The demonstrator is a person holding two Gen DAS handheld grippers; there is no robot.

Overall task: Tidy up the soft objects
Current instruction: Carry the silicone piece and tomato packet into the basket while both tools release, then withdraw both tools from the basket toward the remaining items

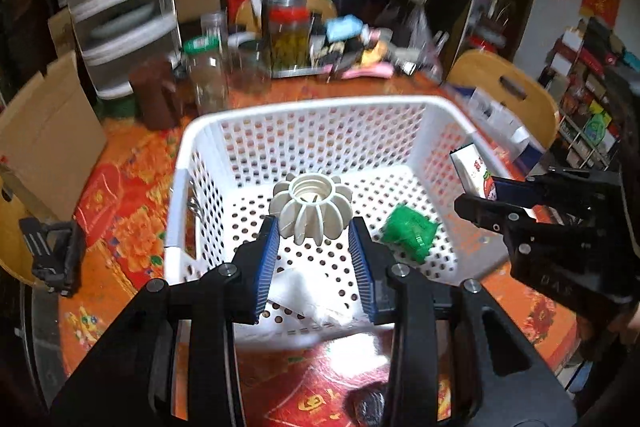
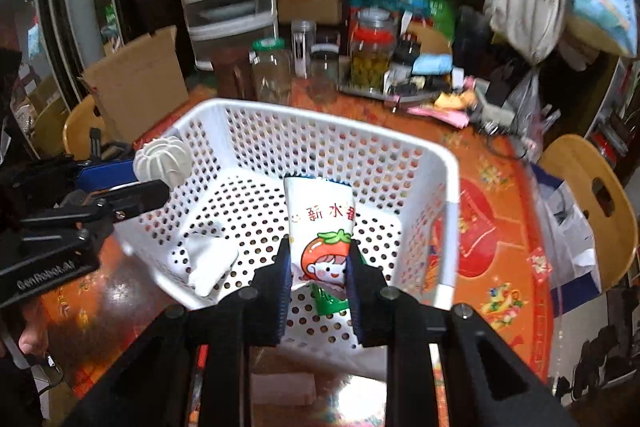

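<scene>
A white perforated basket (image 1: 304,115) (image 2: 328,129) stands on the red-orange table. Above its near side, my left gripper (image 1: 314,225) (image 2: 148,183) is shut on a cream ribbed ring-shaped object (image 1: 312,211) (image 2: 162,159). My right gripper (image 2: 318,255) (image 1: 478,195) is shut on a white packet with a tomato cartoon (image 2: 320,223) (image 1: 470,163), held over the basket's right part. On the basket floor lie a green crinkled item (image 1: 408,231) (image 2: 328,301) and a white folded pack (image 1: 308,295) (image 2: 208,259).
Several glass jars (image 1: 206,79) (image 2: 370,51) and a tray of small clutter crowd the table behind the basket. A cardboard box (image 1: 48,135) (image 2: 136,79) stands at the left. Wooden chairs (image 1: 504,87) (image 2: 592,195) flank the table on the right.
</scene>
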